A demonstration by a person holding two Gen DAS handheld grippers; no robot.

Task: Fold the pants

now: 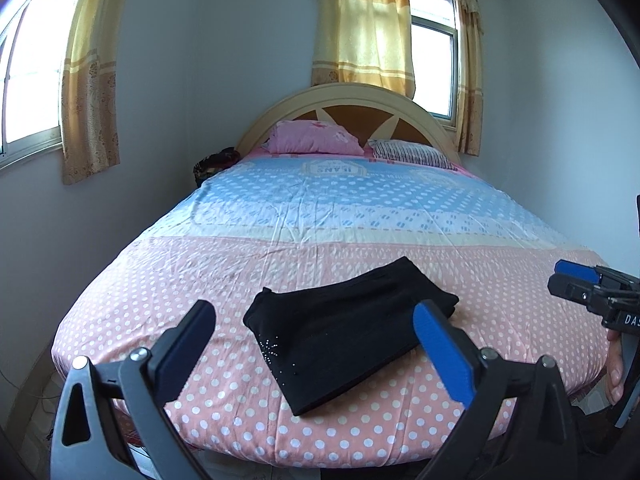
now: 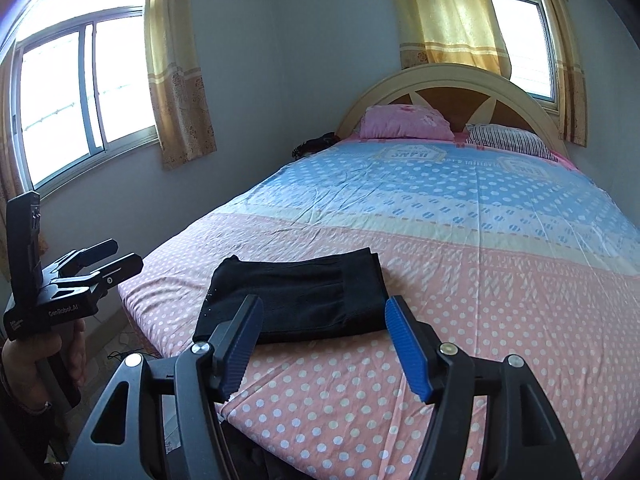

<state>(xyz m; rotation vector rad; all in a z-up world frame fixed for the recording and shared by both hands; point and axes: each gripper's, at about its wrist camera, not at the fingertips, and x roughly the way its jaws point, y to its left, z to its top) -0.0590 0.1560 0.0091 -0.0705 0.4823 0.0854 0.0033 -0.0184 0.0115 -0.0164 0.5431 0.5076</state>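
Observation:
Black pants (image 1: pixel 340 328), folded into a compact rectangle, lie flat on the pink dotted sheet near the foot of the bed; they also show in the right wrist view (image 2: pixel 296 300). My left gripper (image 1: pixel 316 320) is open and empty, held just short of the pants above the bed's foot edge. It appears at the left of the right wrist view (image 2: pixel 120 256). My right gripper (image 2: pixel 320 312) is open and empty, also just short of the pants. It appears at the right edge of the left wrist view (image 1: pixel 560 276).
The bed (image 1: pixel 360 208) has a pink and blue dotted sheet, a pink pillow (image 1: pixel 316 138), a striped pillow (image 1: pixel 412 152) and an arched headboard (image 1: pixel 348 96). Walls with curtained windows stand left and behind. Dark clothes (image 1: pixel 216 162) lie by the bed's far left corner.

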